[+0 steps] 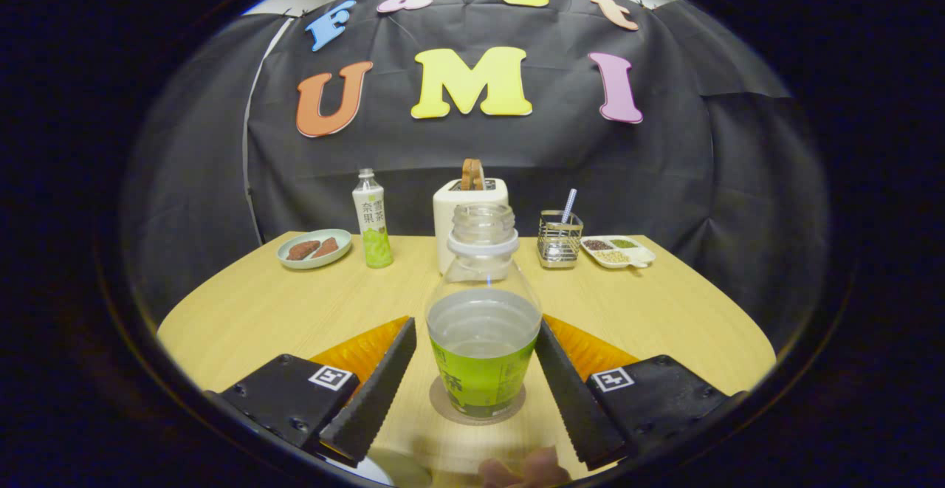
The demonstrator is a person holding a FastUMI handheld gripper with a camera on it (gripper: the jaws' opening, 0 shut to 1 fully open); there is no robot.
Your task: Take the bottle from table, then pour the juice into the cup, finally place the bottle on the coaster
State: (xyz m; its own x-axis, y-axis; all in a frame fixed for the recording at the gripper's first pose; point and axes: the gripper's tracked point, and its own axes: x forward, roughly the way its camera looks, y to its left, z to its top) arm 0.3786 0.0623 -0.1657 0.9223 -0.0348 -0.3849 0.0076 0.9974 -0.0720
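- Between the two fingers of the gripper [476, 370] stands the open bottle [483, 318], uncapped, upright, part full of clear liquid, with a green label round its lower half.
- Under the bottle lies a round coaster [477, 410] on the wooden table [258, 311]; the bottle's base sits squarely on it, with the coaster's edge showing in front.
- Fingers stand spread to either side of the bottle: a clear gap shows on the left; the right finger runs close alongside the label, and whether it touches cannot be told. Neither finger visibly presses, so the grip reads as let go.
- Just behind the bottle stands a white toaster [461, 211] with a slice of bread in its slot.
- Left of the bottle and further back, a second, capped bottle [372, 226] stands beside a pale plate [314, 249] with two brown pieces on it.
- Right of the bottle and further back sit a wire holder [559, 238] with a striped straw and a divided tray [617, 251] of grains.
- Nearer than the bottle, below the fingers, part of a hand [524, 469] shows, next to a pale rounded edge that may be the cup's rim; too little shows to be sure.
- By the look of things the task is at its last step: the bottle is already set on the coaster, and whether juice was poured cannot be judged from here. What seems left is drawing the gripper back without knocking the bottle.
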